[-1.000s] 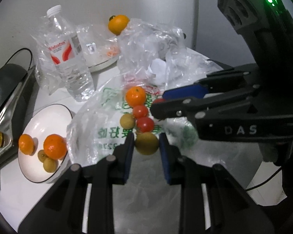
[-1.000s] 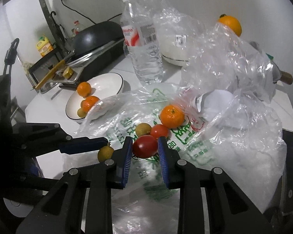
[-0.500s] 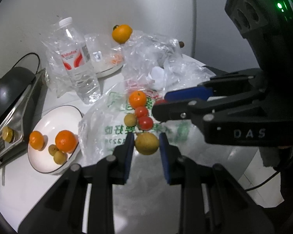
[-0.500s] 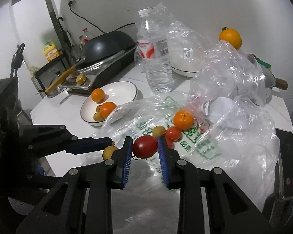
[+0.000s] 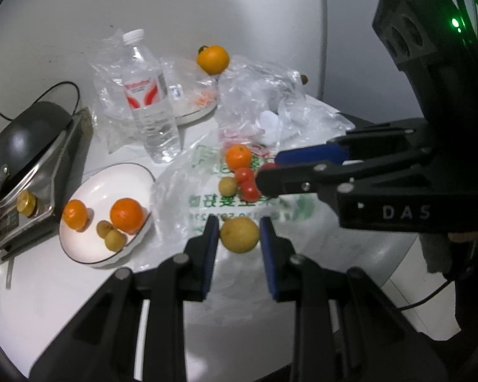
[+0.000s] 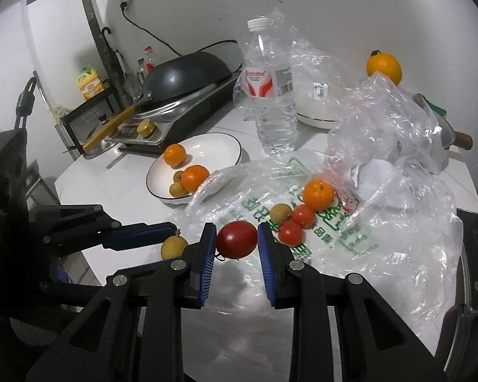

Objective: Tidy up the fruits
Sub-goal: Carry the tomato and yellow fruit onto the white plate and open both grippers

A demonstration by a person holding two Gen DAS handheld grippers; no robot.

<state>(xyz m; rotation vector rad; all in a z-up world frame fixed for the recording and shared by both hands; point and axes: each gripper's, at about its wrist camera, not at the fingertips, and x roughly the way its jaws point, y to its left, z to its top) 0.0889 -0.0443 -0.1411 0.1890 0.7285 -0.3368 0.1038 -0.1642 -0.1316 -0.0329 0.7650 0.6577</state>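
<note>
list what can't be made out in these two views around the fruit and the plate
- Left wrist view: the right gripper hides most of its tomato.
- Right wrist view: an orange on the plate partly covers a longan.
- Both views: the bag's green print is too blurred to read.

"DAS" on right tool point(image 5: 304, 168)
</note>
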